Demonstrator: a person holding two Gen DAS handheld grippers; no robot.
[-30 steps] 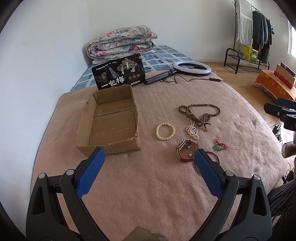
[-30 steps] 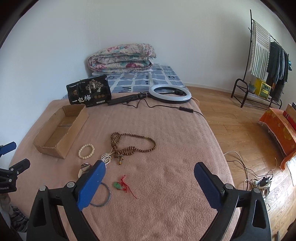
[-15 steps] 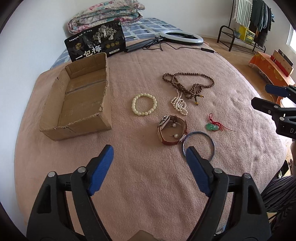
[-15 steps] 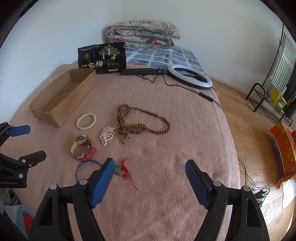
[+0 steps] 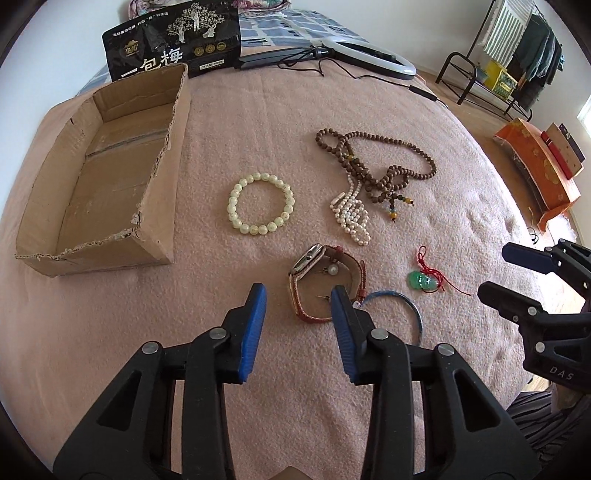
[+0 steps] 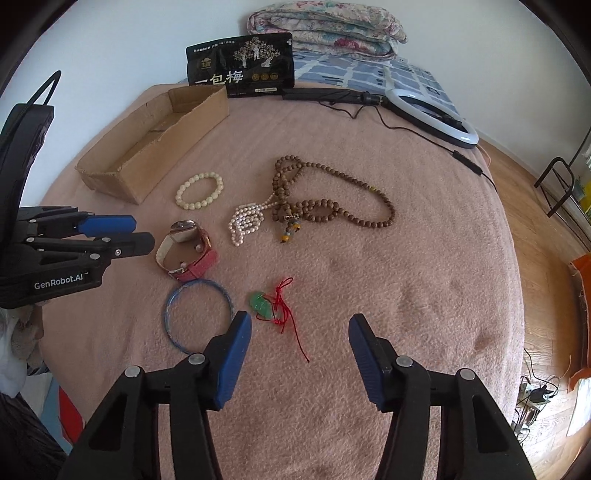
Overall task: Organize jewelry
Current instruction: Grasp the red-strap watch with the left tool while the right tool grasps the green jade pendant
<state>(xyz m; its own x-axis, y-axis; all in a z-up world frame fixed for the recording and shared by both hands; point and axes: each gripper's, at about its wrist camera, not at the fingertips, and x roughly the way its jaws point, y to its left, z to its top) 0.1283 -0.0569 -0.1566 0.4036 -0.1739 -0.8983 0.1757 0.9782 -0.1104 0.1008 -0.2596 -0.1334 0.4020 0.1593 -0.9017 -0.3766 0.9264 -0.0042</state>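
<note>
Jewelry: all loose on the pink blanket [image 5: 258,110], nothing in the box so far
Cardboard box [image 5: 99,177]: sits toward the blanket's left edge, open top, torn rim, looks bare inside
Cream bead bracelet [image 5: 261,209]: lying flat just beside the box's right wall, not touching it
Brown bead necklace [image 5: 373,158]: looped in a messy pile further right, with a white pearl strand [image 5: 351,214] tangled against its near end
Watch [image 5: 325,280]: red strap, lying on its side near the front edge, a couple of small pearl bits inside the strap loop
Blue bangle [image 6: 199,314]: flat, touching the watch strap on the near side
Green pendant [image 6: 263,305]: on a red cord, just right of the bangle, apart from it
Left gripper [image 5: 298,295]: fingers parted with a moderate gap, holding nothing, hovering right at the watch; its right finger overlaps the strap in the left wrist view, can't tell if it's touching
Right gripper [image 6: 300,325]: spread wide, nothing in it, low over the front of the blanket with the pendant just ahead of its left finger
Background stuff: black snack bag [image 6: 240,64] standing behind the box, ring light [image 6: 432,110] lying at the far edge, folded quilt [image 6: 328,29] beyond that
</note>
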